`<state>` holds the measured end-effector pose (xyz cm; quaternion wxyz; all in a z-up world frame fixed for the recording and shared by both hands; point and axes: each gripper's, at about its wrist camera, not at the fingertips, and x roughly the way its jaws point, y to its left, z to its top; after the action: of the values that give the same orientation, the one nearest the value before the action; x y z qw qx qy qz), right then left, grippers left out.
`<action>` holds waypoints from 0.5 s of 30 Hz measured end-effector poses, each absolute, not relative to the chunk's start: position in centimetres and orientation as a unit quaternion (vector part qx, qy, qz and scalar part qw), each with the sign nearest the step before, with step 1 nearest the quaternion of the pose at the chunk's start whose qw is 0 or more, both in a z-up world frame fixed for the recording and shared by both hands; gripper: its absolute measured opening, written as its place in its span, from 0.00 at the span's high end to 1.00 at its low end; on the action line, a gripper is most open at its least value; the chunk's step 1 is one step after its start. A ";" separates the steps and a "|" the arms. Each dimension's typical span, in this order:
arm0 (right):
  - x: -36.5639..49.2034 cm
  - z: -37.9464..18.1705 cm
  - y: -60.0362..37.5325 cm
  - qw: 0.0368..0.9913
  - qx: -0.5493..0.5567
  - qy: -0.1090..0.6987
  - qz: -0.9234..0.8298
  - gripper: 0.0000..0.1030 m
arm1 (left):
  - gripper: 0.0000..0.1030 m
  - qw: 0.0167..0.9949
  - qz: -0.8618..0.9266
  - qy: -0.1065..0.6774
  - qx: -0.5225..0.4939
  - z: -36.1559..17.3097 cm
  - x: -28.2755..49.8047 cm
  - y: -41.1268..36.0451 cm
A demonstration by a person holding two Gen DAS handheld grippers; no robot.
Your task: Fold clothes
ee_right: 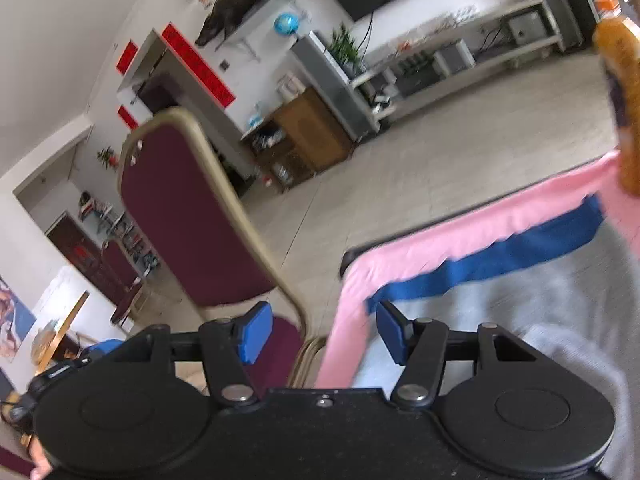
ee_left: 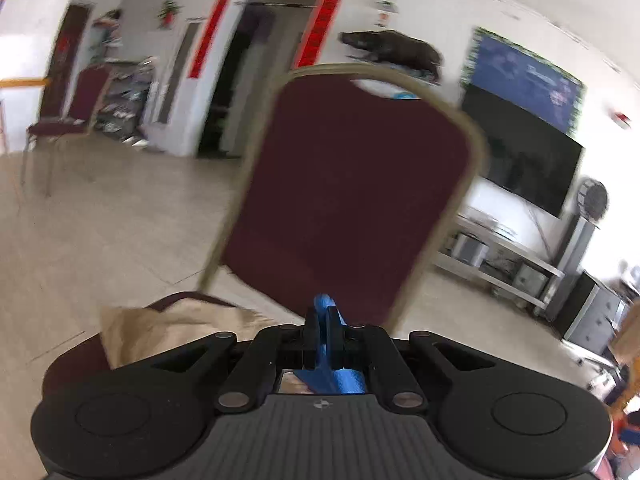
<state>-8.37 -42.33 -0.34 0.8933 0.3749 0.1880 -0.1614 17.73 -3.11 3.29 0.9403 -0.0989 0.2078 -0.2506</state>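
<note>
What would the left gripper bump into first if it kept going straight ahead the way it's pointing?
Most likely the dark red chair back. It fills the view right ahead of the shut left gripper. How far off it stands is hard to tell, since the picture is blurred.

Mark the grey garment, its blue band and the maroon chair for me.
grey garment (ee_right: 540, 312): right wrist view, on the open grey cloth.
blue band (ee_right: 500, 256): right wrist view, on the middle of the strip.
maroon chair (ee_left: 352, 184): left wrist view, on the padded backrest.
</note>
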 end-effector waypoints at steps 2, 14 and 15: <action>-6.9 -1.0 -41.3 0.890 0.381 0.199 -0.151 0.45 | 1.00 0.945 -0.235 0.204 -0.104 1.8 19.2 -2.3; -5.0 -2.1 -36.6 0.888 0.366 0.249 -0.124 0.44 | 0.74 0.933 -0.221 0.285 -0.017 0.1 15.9 -1.3; -5.1 -2.1 -36.4 0.888 0.364 0.253 -0.123 0.44 | 0.72 0.930 -0.232 0.285 -0.018 0.5 15.2 -1.9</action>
<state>-5.06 -36.39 -2.15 0.8878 0.3643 0.2529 -0.1227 15.18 -1.94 0.50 0.9299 -0.0182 0.2846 -0.2324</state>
